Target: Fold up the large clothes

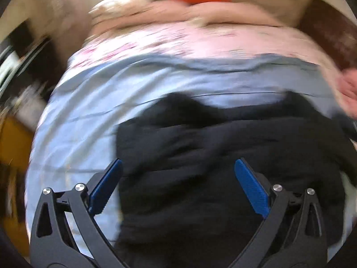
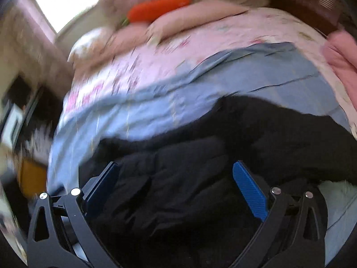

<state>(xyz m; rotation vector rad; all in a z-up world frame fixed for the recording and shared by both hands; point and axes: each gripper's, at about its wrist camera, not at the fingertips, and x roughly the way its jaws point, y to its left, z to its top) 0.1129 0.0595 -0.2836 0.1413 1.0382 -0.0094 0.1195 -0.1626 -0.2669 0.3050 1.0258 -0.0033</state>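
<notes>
A large black garment (image 1: 223,151) lies spread on a light blue sheet (image 1: 89,111) over a bed. Both views are motion-blurred. In the left wrist view my left gripper (image 1: 178,167) hovers above the garment's near left part, its blue-padded fingers (image 1: 107,185) wide open and holding nothing. The right wrist view shows the same black garment (image 2: 189,178), crumpled into folds, below my right gripper (image 2: 176,169). That gripper is open too, with only cloth seen in the gap between its fingers (image 2: 250,189).
Beyond the blue sheet lies a pink flowered bedcover (image 1: 178,42) with pillows and an orange carrot-shaped plush (image 2: 158,7) at the head. A pink cloth (image 2: 343,55) sits at the bed's right side. Dark furniture (image 1: 26,51) and a yellow object (image 1: 13,143) stand left of the bed.
</notes>
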